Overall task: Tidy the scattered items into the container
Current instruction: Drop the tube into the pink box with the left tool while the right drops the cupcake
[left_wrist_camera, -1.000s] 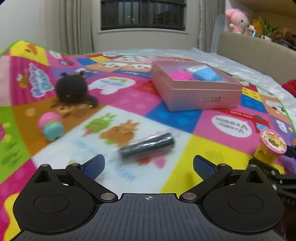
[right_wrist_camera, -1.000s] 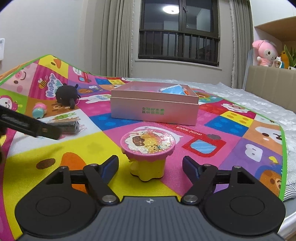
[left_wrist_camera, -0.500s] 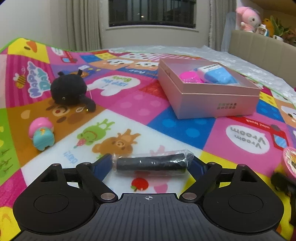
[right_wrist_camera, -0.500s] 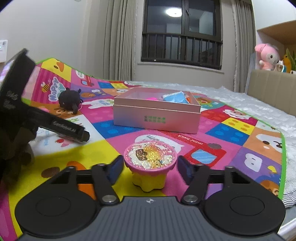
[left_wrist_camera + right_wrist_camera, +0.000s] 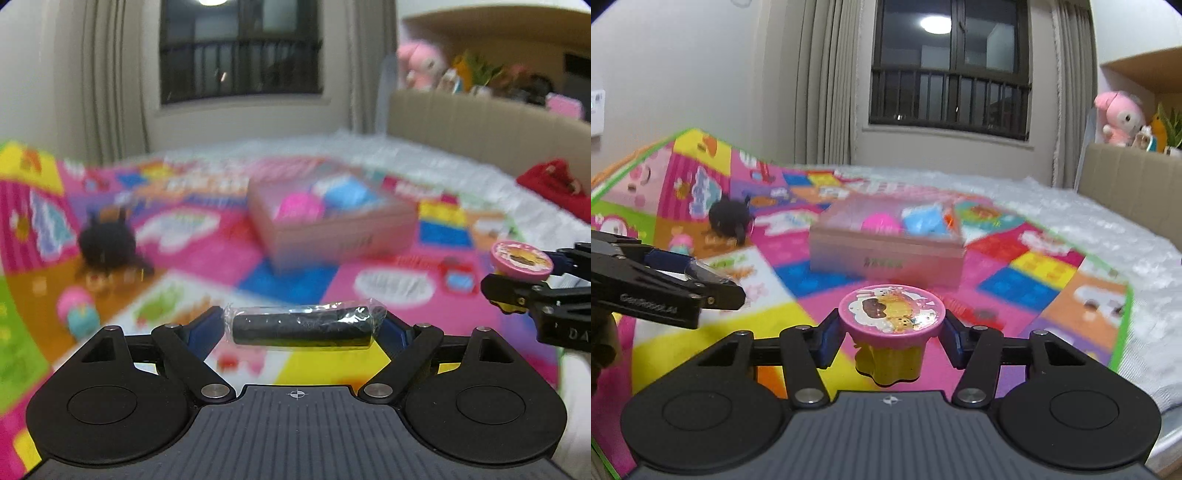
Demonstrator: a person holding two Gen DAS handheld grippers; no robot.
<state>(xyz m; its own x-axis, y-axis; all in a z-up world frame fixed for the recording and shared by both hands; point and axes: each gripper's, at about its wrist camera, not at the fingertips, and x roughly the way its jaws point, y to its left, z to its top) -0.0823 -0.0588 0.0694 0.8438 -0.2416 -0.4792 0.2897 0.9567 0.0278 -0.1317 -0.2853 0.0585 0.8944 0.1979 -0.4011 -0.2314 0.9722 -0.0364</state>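
The left gripper [image 5: 303, 325] pinches a plastic-wrapped black roll [image 5: 301, 329] end to end; the right gripper [image 5: 891, 334] clamps a pink-lidded yellow toy [image 5: 891, 325]. Carry both level over the pink box [image 5: 332, 225] at frame centre, lower inside its walls, then spread the fingers.

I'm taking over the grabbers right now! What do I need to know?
Left gripper: shut on the wrapped black roll, off the mat.
Right gripper: shut on the pink-topped yellow toy, also lifted.
Pink box: ahead on the mat, open, with a pink thing and a blue thing inside.
Left: drop both held items in, then fetch the black plush and the small pink-and-teal toy from the mat.
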